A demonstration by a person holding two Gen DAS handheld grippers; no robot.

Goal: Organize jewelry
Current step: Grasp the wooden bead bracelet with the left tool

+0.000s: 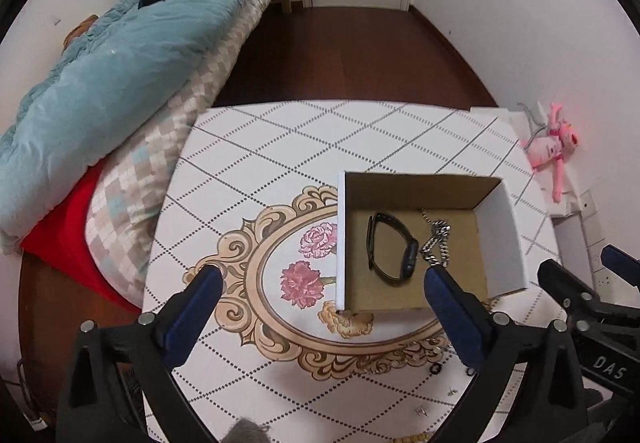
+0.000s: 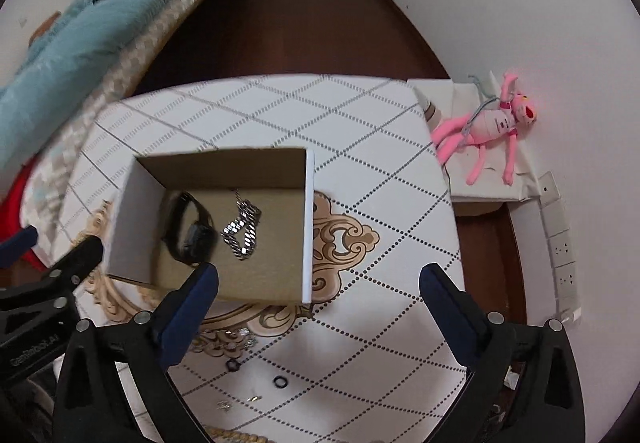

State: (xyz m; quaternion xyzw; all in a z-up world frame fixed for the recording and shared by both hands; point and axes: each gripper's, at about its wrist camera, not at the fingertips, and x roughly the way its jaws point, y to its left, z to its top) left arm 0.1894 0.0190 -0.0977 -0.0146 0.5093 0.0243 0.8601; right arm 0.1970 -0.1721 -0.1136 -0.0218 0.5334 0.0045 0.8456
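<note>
An open cardboard box stands on the patterned table. Inside lie a black wristband and a silver chain bracelet. My left gripper is open and empty above the table, just left of the box front. My right gripper is open and empty over the box's right front corner. Small black rings, small metal earrings and a silver chain lie on the table near the front edge.
The table carries a floral cloth. A bed with a teal duvet is to the left. A pink plush toy lies on a white box by the right wall. A beaded strand shows at the front edge.
</note>
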